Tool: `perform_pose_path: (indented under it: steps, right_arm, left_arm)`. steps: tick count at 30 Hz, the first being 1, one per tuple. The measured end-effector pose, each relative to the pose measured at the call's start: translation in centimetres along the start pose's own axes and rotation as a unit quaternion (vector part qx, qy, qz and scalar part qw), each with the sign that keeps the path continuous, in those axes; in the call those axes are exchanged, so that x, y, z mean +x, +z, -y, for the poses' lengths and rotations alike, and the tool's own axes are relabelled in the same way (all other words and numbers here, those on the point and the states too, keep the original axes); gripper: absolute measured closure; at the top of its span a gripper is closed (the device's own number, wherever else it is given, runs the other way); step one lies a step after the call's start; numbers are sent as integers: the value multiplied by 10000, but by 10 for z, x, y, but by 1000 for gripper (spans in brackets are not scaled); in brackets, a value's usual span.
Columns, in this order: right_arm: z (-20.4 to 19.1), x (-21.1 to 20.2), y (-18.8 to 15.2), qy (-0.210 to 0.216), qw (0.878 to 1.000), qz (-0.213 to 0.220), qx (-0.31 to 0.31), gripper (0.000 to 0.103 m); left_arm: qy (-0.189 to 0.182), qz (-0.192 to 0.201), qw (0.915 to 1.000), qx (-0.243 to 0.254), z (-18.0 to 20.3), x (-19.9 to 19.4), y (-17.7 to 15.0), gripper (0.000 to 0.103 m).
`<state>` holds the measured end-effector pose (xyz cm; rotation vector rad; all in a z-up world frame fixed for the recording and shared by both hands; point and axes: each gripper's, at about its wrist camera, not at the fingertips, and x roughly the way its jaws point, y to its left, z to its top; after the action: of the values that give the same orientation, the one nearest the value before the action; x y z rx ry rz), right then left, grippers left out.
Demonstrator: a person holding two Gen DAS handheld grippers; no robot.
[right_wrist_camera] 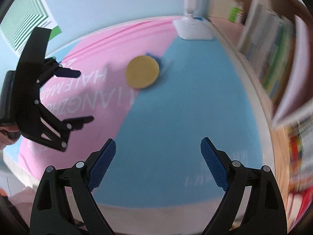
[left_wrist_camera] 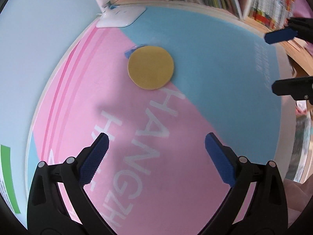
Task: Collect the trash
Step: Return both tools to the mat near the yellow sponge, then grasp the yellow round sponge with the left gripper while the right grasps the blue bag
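A round yellow-brown disc (left_wrist_camera: pixel 150 67) lies on the pink and blue table mat (left_wrist_camera: pixel 215 62), with a small blue scrap (left_wrist_camera: pixel 130 51) partly under its far edge. My left gripper (left_wrist_camera: pixel 155 156) is open and empty, above the pink part, short of the disc. My right gripper (right_wrist_camera: pixel 158 162) is open and empty above the blue part; the disc (right_wrist_camera: pixel 142 72) and the blue scrap (right_wrist_camera: pixel 154 57) lie ahead of it. Each gripper shows in the other's view, the right (left_wrist_camera: pixel 281 60) at the far right, the left (right_wrist_camera: pixel 82 96) at the left, both open.
A white lamp base (left_wrist_camera: pixel 121 16) stands at the mat's far corner; it also shows in the right wrist view (right_wrist_camera: pixel 192 30). Shelves of books (right_wrist_camera: pixel 273 54) run along the table's right side. A light blue wall (left_wrist_camera: pixel 39 29) is behind the table.
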<state>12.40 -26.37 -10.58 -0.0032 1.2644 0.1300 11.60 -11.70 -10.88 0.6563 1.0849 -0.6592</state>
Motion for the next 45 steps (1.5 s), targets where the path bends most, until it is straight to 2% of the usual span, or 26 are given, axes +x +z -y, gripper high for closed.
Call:
perform_pose_path:
  steps: [4, 11, 21, 24, 32, 39, 42, 45]
  right_arm:
    - [23, 15, 38, 438, 9982, -45, -401, 15]
    - [47, 40, 83, 870, 9919, -187, -905, 17]
    - [58, 64, 117, 1199, 9841, -263, -1287, 17]
    - [61, 73, 126, 1277, 9826, -337, -1309, 25]
    - [65, 104, 149, 1491, 9778, -557, -1360, 26]
    - [62, 134, 164, 1707, 9727, -753, -1377, 37]
    - [59, 144, 165, 1796, 9702, -862, -1380, 54]
    - [52, 148, 161, 1794, 9685, -818, -1518, 57]
  left_arm:
    - [-180, -208, 9979, -592, -4, 14, 15, 7]
    - [-123, -422, 9907, -1285, -5, 35, 36, 7]
    - [-101, -498, 9870, -1525, -8, 52, 62, 7]
    - [-100, -502, 9863, -1568, -10, 56, 69, 7]
    - [-296, -553, 9813, -1820, -24, 72, 82, 7]
    - [-415, -637, 9787, -1908, -36, 89, 84, 7]
    - [-479, -565, 9775, -1973, -41, 87, 82, 7]
    - [-485, -554, 9766, -2020, -42, 86, 72, 9]
